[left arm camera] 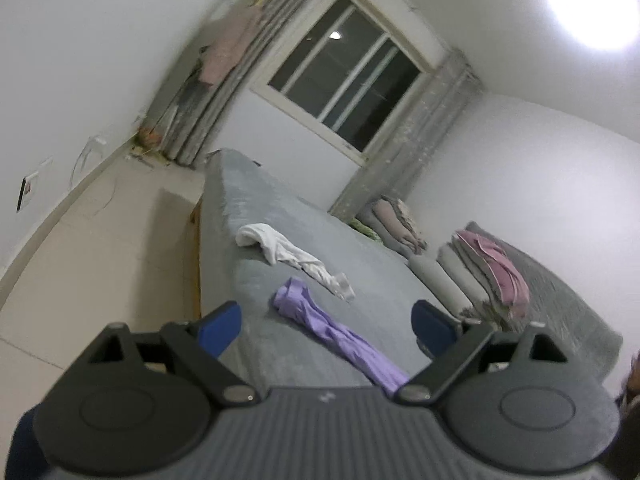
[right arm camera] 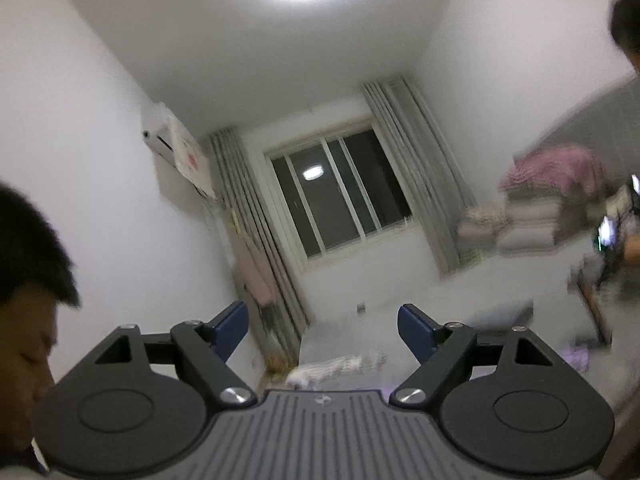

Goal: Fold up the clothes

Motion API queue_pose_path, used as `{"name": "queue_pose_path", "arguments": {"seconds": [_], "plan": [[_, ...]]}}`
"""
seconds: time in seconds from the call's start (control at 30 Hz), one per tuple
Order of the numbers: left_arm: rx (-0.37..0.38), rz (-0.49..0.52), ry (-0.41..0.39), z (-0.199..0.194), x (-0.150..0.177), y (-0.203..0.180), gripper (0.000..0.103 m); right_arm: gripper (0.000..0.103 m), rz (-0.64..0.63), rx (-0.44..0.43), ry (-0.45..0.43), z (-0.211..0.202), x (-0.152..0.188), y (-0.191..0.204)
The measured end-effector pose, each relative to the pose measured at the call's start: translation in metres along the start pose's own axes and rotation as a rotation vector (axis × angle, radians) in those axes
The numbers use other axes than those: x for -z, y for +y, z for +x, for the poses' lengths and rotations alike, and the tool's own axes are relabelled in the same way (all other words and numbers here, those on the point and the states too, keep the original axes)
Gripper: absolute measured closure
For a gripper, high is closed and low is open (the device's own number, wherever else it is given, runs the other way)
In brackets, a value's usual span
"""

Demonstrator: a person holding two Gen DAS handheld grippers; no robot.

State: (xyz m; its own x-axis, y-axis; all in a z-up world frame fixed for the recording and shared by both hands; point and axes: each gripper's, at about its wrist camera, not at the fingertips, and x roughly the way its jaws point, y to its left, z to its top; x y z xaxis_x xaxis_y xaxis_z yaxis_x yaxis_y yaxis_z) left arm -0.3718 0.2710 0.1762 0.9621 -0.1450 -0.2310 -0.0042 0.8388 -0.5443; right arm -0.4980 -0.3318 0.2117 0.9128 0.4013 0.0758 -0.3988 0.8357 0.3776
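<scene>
Both claws, left claw (left arm camera: 326, 326) and right claw (right arm camera: 322, 330), are hanging wide, holding nothing. The crumpled lilac cotton garment (left arm camera: 332, 336) is lying on the grey bed (left arm camera: 256, 216) just ahead of the left claw; the operator is best aiming for an edge.

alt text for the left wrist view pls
The open, empty left gripper points across a grey bed where a crumpled purple garment lies nearest and a white garment beyond it. Folded bedding is stacked at right, under a dark window.
</scene>
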Motion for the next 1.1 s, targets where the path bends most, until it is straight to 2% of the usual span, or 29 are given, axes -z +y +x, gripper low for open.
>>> {"name": "queue_pose_path", "arguments": {"seconds": [0.1,0.23,0.37,0.47,0.5,0.57,0.63,0.67,0.77,0.9,1.0,1.1], "plan": [[0.034,0.006,-0.058,-0.032,-0.017,-0.004,0.011,0.021,-0.012,-0.002,-0.061,-0.031,-0.012,0.015],[0.165,-0.014,-0.096,-0.068,-0.049,-0.018,0.009,0.02,-0.047,-0.007,-0.172,-0.072,-0.055,0.053],[0.276,0.004,-0.109,-0.079,-0.06,-0.042,0.003,0.02,-0.076,0.015,-0.262,-0.087,-0.097,0.093],[0.249,0.064,-0.06,-0.062,-0.032,-0.057,0.001,0.019,-0.077,0.015,-0.292,-0.1,-0.104,0.108],[0.243,0.078,-0.013,-0.05,-0.017,-0.059,0.001,0.019,-0.068,0.02,-0.292,-0.105,-0.102,0.11],[0.231,0.094,0.086,-0.027,0.009,-0.06,0.002,0.019,-0.056,0.073,-0.299,-0.119,-0.109,0.115],[0.214,0.097,0.157,-0.009,0.026,-0.059,0.002,0.019,-0.051,0.134,-0.312,-0.133,-0.122,0.121],[0.21,0.089,0.165,-0.007,0.027,-0.06,0.003,0.019,-0.048,0.164,-0.319,-0.14,-0.129,0.124],[0.24,0.108,0.048,-0.027,-0.011,-0.07,0.003,0.017,-0.057,0.229,-0.33,-0.151,-0.159,0.138],[0.302,0.102,-0.117,-0.071,-0.086,-0.082,0.001,0.014,-0.089,0.22,-0.328,-0.139,-0.215,0.166],[0.325,0.117,-0.22,-0.109,-0.132,-0.09,0.0,0.012,-0.124,0.228,-0.318,-0.125,-0.249,0.182],[0.318,0.105,-0.299,-0.128,-0.16,-0.093,0.0,0.006,-0.12,0.247,-0.277,-0.095,-0.266,0.182]]}}
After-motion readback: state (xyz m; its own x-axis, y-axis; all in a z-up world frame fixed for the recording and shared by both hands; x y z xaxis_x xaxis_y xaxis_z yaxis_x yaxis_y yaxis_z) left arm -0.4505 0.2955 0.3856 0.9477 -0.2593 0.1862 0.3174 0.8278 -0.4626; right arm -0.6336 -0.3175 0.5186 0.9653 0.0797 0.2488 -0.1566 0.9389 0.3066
